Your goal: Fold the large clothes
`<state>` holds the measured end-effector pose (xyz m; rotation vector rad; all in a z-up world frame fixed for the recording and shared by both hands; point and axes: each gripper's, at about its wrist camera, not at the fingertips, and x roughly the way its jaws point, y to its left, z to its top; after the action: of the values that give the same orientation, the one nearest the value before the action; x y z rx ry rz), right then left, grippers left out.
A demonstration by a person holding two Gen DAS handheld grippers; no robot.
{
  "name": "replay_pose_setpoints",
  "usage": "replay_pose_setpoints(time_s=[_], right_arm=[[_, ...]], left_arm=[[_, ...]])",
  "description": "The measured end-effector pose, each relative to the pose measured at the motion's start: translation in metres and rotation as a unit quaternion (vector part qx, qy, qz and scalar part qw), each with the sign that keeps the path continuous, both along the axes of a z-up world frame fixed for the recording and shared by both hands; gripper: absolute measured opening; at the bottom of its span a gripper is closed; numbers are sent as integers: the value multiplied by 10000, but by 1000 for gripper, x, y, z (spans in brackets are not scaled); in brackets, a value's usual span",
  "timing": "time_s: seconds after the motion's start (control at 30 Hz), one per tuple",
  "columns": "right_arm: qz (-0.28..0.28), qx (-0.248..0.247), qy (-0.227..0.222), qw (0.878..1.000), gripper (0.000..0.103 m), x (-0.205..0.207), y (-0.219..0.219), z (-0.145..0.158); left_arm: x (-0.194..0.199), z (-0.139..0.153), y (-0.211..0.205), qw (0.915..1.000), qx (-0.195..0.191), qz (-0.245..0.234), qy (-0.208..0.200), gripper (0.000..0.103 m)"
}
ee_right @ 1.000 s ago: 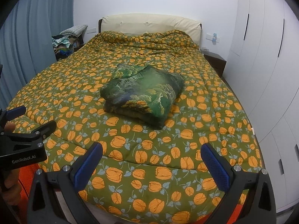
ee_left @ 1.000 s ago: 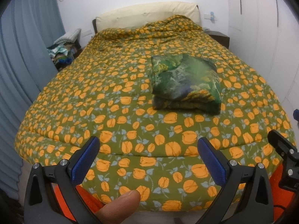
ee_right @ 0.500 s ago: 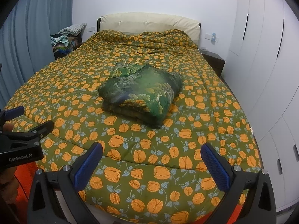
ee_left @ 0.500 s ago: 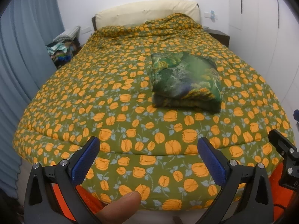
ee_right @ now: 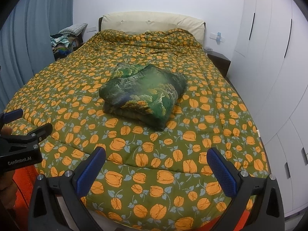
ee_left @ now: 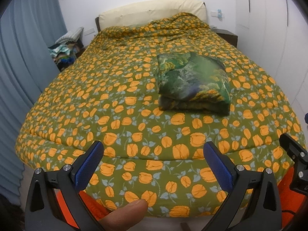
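Observation:
A folded dark green patterned garment (ee_left: 192, 84) lies in a thick square bundle on the bed, right of centre; it also shows in the right wrist view (ee_right: 142, 94). My left gripper (ee_left: 154, 154) is open and empty, held off the foot of the bed, well short of the bundle. My right gripper (ee_right: 156, 159) is open and empty, also at the foot of the bed. The left gripper shows at the left edge of the right wrist view (ee_right: 21, 132), and the right gripper at the right edge of the left wrist view (ee_left: 294, 154).
The bed has a green quilt with orange flowers (ee_right: 77, 88) and a cream headboard (ee_right: 152, 22). White wardrobe doors (ee_right: 273, 57) line the right wall. A dark nightstand (ee_right: 219, 61) stands at the back right, blue curtains (ee_right: 27, 28) and a clothes pile (ee_right: 61, 44) at the left.
Both grippers have drawn back slightly from the bed and risen a little; the bundle looks a bit farther off. Both stay open.

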<state>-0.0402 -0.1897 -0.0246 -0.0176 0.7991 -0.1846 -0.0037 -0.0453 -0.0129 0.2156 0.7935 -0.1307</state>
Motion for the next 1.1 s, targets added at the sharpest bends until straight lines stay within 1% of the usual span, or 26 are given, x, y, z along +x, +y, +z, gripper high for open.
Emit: replay_pose_setpoints(time_s=[0.37, 0.67, 1.1], right_arm=[[-18, -150, -1, 9999, 103, 5, -2, 0], [5, -165, -16, 9999, 103, 7, 1, 3], [30, -195, -2, 9998, 103, 10, 5, 4]], left_arm=[[2, 2, -6, 9998, 174, -10, -36, 103], [2, 3, -10, 9998, 164, -26, -58, 103], [4, 12, -6, 9998, 167, -8, -138, 103]])
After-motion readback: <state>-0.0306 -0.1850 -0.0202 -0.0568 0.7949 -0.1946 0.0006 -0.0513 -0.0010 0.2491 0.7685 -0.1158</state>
